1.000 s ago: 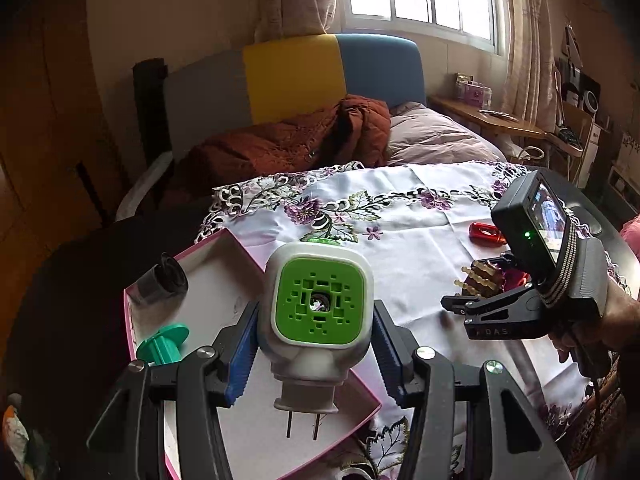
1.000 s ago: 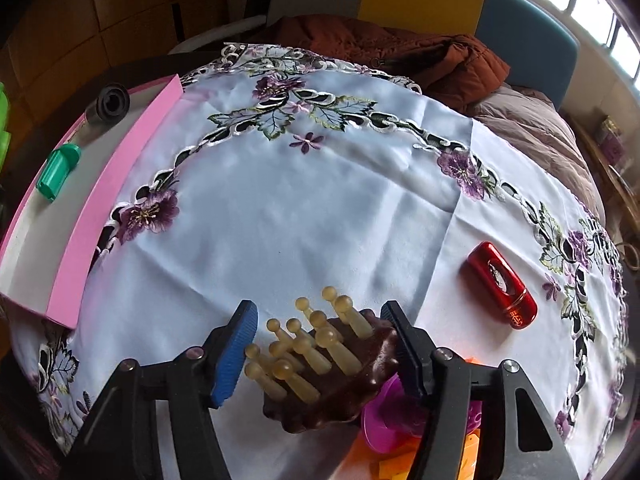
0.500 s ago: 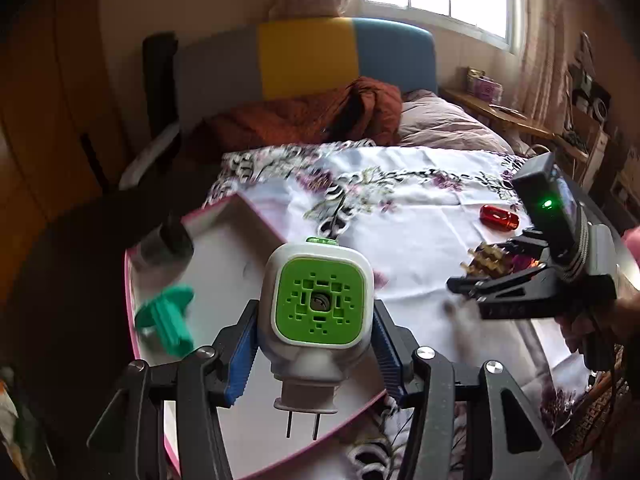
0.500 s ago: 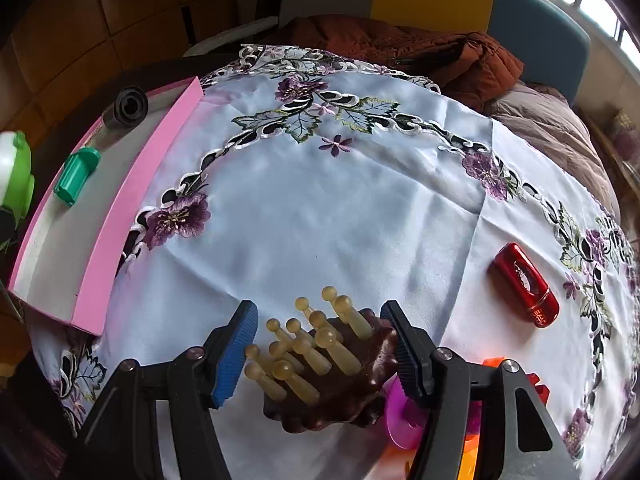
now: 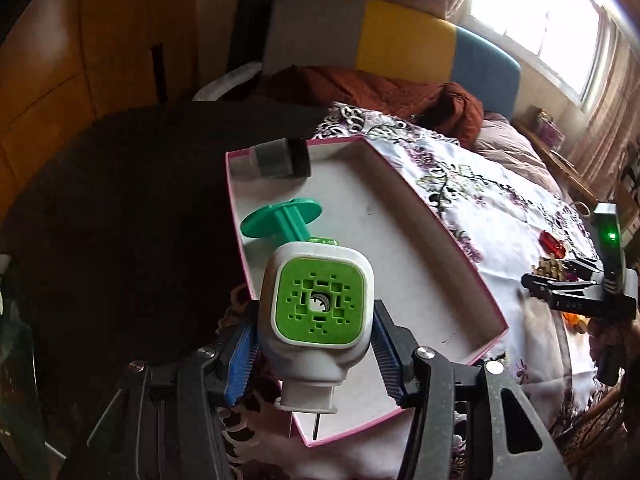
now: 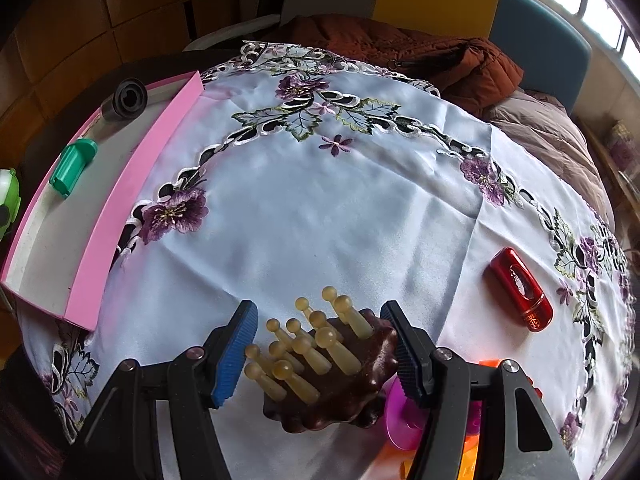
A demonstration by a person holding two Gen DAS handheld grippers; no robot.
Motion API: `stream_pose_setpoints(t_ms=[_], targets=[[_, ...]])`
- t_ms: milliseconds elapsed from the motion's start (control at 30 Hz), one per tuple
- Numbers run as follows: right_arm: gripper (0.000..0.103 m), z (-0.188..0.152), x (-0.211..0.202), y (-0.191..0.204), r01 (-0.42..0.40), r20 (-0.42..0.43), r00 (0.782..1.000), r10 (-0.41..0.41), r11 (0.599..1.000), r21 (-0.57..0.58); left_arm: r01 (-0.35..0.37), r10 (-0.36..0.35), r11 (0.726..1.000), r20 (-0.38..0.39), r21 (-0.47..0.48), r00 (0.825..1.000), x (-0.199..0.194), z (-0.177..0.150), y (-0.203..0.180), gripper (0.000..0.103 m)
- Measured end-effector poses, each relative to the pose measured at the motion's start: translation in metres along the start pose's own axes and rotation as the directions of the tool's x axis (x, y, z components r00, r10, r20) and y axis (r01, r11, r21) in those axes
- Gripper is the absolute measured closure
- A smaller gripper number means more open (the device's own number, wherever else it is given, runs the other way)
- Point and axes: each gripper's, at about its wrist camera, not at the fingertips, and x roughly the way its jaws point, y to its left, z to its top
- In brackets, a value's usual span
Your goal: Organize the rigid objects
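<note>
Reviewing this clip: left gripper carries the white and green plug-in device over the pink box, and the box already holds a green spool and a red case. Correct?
Not quite. Beside the green spool, the pink box holds a dark grey cylinder, as the left wrist view shows. The red case lies on the tablecloth. The left gripper does carry the plug-in device.

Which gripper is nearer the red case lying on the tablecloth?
Right. The right gripper, closed around the brown massager, sits just beside the red case. The left gripper, holding the plug-in device, is over the pink tray across the cloth.
</note>
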Motion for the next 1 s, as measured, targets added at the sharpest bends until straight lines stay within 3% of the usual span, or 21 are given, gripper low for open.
stream_pose_setpoints(t_ms=[367,633,1000], targets=[[0.039,-0.001,0.000,0.001,0.004,0.001,1.000,-0.004,1.000,-0.007,-0.016,0.019,0.997,-0.045,0.071,0.999,0.018,0.000,-0.023,0.049],[0.039,-0.001,0.000,0.001,0.004,0.001,1.000,-0.004,1.000,-0.007,0.020,-0.015,0.999,-0.094,0.051,0.995,0.035,0.002,-0.027,0.049],[0.039,0.000,0.000,0.000,0.004,0.001,1.000,-0.004,1.000,-0.007,0.002,0.003,0.999,-0.136,0.039,0.991,0.065,0.012,-0.023,0.049]])
